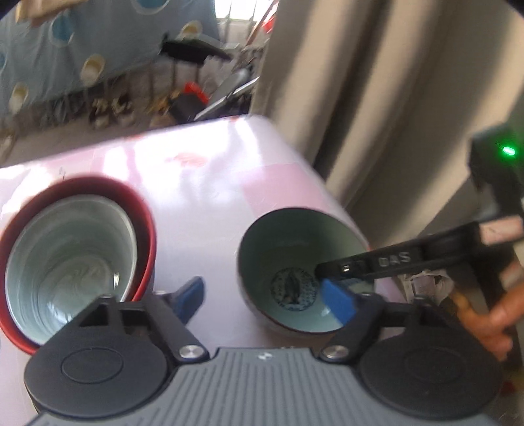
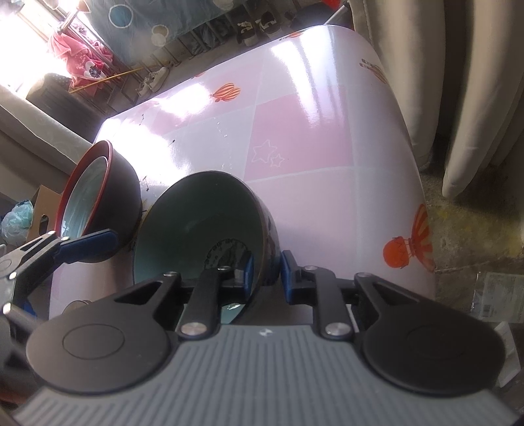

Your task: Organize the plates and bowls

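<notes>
While clamped on the near wall of the dark bowl (image 2: 199,229), one pad inside and one outside, right claw (image 2: 267,273) tilting it on the pink tabletop (image 2: 294,137). Just beside, to the left: red-rimmed bowl (image 2: 98,196) with a pale bowl (image 1: 68,259) nested inside. Left claw (image 1: 265,298) released, half spread, nothing between the pads, one pad over the dark bowl's rim. Beyond the tabletop: beige curtain (image 2: 475,98), shoes (image 2: 249,29) on the floor.
</notes>
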A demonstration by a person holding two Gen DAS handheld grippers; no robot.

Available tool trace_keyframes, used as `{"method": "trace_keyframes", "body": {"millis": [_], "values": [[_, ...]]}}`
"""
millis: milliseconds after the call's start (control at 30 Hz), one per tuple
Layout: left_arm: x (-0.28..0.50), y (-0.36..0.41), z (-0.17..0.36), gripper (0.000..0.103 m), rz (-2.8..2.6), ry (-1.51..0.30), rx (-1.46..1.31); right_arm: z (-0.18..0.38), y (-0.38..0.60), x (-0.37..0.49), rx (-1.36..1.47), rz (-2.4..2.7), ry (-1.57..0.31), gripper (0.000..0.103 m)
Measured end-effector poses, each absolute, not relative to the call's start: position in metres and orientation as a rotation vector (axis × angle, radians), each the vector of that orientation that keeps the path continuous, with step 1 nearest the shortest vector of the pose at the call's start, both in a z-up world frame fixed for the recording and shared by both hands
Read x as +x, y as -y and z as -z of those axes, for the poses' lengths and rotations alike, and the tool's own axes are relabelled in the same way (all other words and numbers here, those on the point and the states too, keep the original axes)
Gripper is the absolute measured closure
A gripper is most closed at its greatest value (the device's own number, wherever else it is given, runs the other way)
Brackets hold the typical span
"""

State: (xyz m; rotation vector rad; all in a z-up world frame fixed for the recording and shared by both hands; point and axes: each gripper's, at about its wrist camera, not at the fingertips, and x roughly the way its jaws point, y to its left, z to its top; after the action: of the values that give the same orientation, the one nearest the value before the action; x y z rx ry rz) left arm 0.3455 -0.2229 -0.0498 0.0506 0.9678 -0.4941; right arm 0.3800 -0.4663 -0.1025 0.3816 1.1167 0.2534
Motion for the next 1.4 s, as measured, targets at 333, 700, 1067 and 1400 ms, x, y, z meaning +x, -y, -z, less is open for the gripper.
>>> {"method": "trace_keyframes", "body": {"millis": [333,700,1067,1400], "values": [[0.362,0.215,0.072,0.079,0.467,-1.143,-0.104,0.100,0.467,0.376,0.356,-0.255,-1.108,0.089],[0.369,0.220,0.082,0.076,0.413,-1.195,-0.137,0.105,0.473,0.378,0.414,-0.243,-1.109,0.089],[0.363,0.220,0.065,0.078,0.376,-1.188,-0.126,0.098,0.462,0.373,0.371,-0.216,-1.120,0.091],[0.357,0.207,0.035,0.078,0.383,-1.163,-0.182,0.068,0.453,0.371,0.335,-0.208,-1.114,0.092]]}}
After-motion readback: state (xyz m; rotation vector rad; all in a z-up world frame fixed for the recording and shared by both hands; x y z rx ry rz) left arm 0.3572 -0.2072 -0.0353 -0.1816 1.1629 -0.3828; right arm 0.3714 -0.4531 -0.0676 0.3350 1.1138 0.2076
